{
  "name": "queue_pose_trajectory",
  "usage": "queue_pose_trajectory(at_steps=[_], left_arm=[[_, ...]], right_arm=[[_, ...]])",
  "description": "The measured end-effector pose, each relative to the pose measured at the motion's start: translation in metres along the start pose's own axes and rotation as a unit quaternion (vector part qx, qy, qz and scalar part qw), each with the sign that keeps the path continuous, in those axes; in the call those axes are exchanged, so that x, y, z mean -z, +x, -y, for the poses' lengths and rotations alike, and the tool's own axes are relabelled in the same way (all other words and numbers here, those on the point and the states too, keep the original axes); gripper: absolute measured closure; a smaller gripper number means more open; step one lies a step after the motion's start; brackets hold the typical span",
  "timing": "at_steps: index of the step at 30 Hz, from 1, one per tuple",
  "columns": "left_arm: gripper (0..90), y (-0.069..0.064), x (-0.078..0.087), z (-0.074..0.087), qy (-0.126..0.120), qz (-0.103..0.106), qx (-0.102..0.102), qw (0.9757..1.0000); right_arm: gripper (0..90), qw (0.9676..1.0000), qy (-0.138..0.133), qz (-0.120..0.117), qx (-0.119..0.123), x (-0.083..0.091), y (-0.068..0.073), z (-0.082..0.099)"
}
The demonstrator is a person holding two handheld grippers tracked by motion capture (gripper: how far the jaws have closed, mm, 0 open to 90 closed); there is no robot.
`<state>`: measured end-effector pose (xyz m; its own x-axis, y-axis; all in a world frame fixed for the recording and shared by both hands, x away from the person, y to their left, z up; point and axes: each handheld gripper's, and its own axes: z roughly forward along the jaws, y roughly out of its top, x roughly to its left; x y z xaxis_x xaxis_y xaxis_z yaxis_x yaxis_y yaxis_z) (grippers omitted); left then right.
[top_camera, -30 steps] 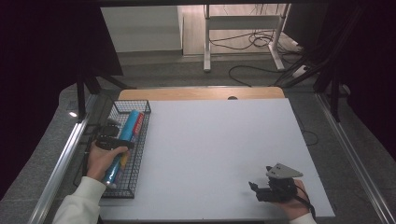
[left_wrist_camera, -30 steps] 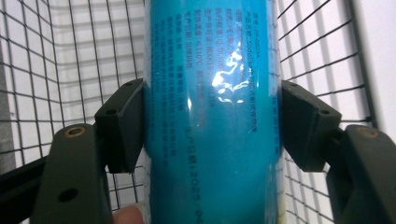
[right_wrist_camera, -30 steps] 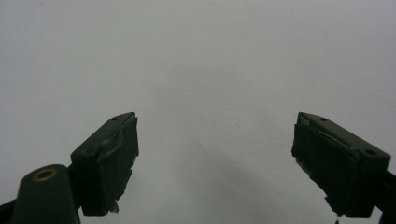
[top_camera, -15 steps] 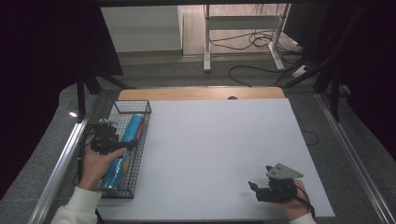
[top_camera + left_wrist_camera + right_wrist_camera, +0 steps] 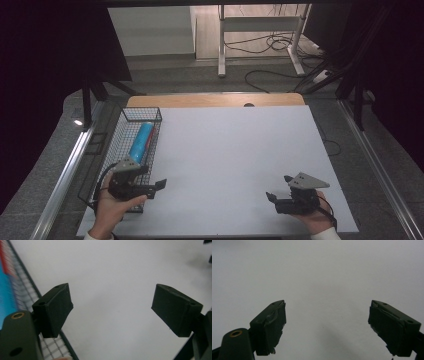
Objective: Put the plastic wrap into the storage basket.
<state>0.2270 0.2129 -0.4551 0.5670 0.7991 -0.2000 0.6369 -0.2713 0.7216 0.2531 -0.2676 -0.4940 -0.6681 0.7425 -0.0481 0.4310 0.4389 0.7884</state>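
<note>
Left gripper (image 5: 150, 187) has left the basket (image 5: 155, 114), jaws apart, empty. The blue tube (image 5: 141, 142) lies lengthwise inside, pointing away. Right gripper (image 5: 280, 192) gapes too.

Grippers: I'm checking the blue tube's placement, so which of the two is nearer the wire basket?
The left gripper, held at the basket's near end beside the blue tube. The right gripper sits far across the white table.

A white worktop (image 5: 235, 150) is seen with a strip of bare wood (image 5: 215, 100) along its far edge. Grey floor (image 5: 200, 75) lies beyond it, where black cables (image 5: 270, 45) are spread beside a white metal frame (image 5: 260, 25). A pale wall panel (image 5: 150, 30) is lit at the back; both sides are left in darkness.
</note>
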Motion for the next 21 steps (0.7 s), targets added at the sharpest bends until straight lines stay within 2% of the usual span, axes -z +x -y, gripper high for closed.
queue_pose_trajectory(at_steps=[3,6,10,11,16,17,21], left_arm=[[16.9,-0.007,-0.004,0.013,0.007,-0.008,-0.002,0.9999],[17.5,-0.011,-0.006,0.026,0.012,-0.007,-0.004,0.9999],[18.1,-0.011,-0.008,0.034,0.012,-0.004,-0.001,0.9999],[18.2,-0.013,-0.01,0.039,0.013,-0.013,-0.007,0.9998],[18.4,-0.019,-0.016,0.039,0.01,-0.016,-0.016,0.9997],[18.4,-0.022,-0.015,0.038,0.006,-0.014,-0.024,0.9996],[18.8,-0.025,-0.015,0.036,-0.003,-0.012,-0.026,0.9996]], right_arm=[[15.0,1.0,0.0,0.001,0.005,0.002,0.002,0.001],[15.0,1.0,-0.001,0.002,0.006,0.004,0.004,0.001],[15.1,0.9998,-0.007,-0.01,0.014,0.004,0.006,0.0],[15.1,0.9998,-0.006,-0.011,0.015,0.003,0.007,0.0],[15.1,0.9995,-0.01,-0.022,0.018,0.002,0.01,-0.001],[15.0,0.9995,-0.011,-0.023,0.018,0.002,0.009,-0.002],[15.0,0.9995,-0.011,-0.023,0.016,0.002,0.008,-0.001]])
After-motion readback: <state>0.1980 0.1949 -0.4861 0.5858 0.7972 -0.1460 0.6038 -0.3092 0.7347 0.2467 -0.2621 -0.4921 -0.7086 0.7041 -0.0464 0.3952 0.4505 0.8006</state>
